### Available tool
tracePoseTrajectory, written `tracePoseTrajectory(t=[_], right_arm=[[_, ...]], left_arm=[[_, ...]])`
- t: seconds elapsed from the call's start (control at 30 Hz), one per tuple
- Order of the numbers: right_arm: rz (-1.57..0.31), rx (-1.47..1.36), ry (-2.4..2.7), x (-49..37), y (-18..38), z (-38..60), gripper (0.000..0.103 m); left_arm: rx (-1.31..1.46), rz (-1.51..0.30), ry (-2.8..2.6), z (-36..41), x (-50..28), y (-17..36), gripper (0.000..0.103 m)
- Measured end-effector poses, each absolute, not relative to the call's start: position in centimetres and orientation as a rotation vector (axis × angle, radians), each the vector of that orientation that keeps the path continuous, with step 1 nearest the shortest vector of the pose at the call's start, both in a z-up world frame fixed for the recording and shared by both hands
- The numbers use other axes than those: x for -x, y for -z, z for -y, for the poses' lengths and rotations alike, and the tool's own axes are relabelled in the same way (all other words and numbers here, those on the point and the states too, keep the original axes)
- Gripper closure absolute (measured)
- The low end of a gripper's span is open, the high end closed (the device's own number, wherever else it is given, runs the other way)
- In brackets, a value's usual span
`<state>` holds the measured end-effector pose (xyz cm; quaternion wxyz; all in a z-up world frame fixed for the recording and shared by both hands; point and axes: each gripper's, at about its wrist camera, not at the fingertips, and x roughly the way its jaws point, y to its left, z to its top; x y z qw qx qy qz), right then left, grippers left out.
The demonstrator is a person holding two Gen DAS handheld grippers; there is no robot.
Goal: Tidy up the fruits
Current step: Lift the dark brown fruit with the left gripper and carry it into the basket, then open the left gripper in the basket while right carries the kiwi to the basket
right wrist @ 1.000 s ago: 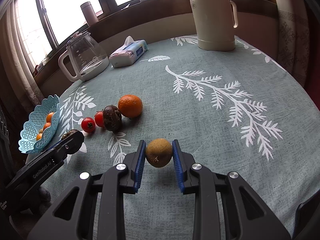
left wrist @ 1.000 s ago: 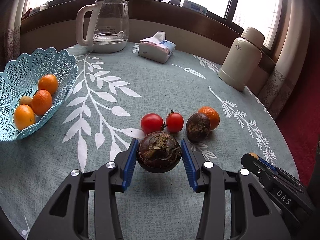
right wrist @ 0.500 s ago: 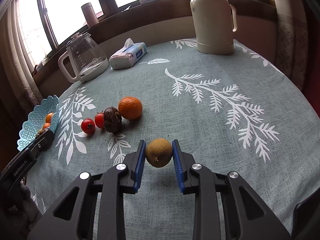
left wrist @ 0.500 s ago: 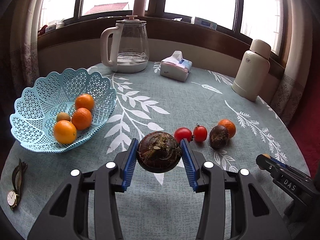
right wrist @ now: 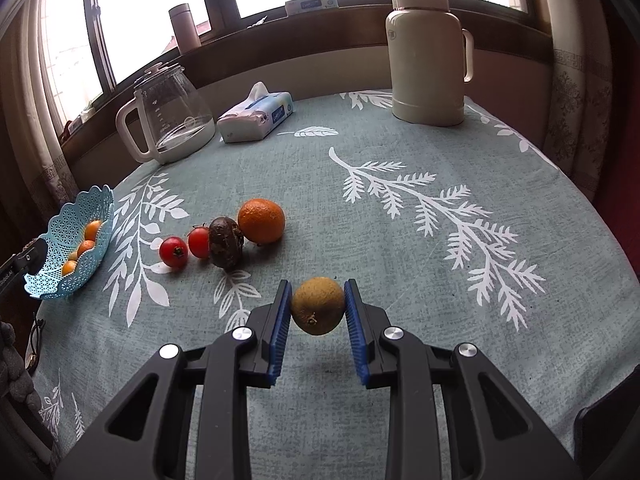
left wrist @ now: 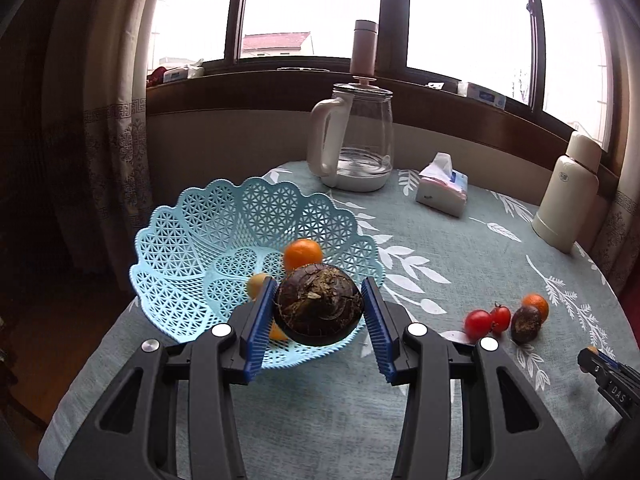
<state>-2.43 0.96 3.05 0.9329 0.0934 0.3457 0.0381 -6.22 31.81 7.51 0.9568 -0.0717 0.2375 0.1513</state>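
A large dark round fruit (left wrist: 318,305) is clamped between the blue-padded jaws of the left gripper (left wrist: 319,312), low in the centre of the left wrist frame, and is held over the near rim of the pale blue lattice basket (left wrist: 192,240). Inside the basket an orange (left wrist: 303,253) is seen just above the dark fruit, and a small yellowish fruit (left wrist: 256,285) at its left; more orange fruit is partly hidden behind the left jaw. In the right wrist frame a brownish-green fruit (right wrist: 317,305) is gripped between the jaws of the right gripper (right wrist: 317,312), above the leaf-patterned bench (right wrist: 400,240). Left of centre in that frame, two tomatoes (right wrist: 173,252), a smaller dark fruit (right wrist: 226,242) and a loose orange (right wrist: 261,221) are lined up on the cloth, close together. At the far edge a glass kettle (right wrist: 168,120), a tissue pack (right wrist: 256,114) and a cream flask (right wrist: 428,52) are set.
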Motion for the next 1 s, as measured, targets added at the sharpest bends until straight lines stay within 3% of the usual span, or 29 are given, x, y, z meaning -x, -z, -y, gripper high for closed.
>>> tracePoseTrajectory(t=[0.47,0.77,1.0], right_arm=[[-0.717,-0.17,-0.062,2.3,-3.0,-1.2,0.076],[-0.723,-0.156,-0.045,2.2,-3.0,-1.4,0.076],[-0.722,-0.135,-0.031,2.3,-3.2,-1.6,0.076]], left_arm=[[0.192,-0.484,-0.454,-39.0,5.5,-6.4,0.058],[0.241,-0.461,-0.443,-39.8,5.8,-6.1,0.058],[0.308,-0.414,-0.424,-40.7,6.8,-6.2,0.048]])
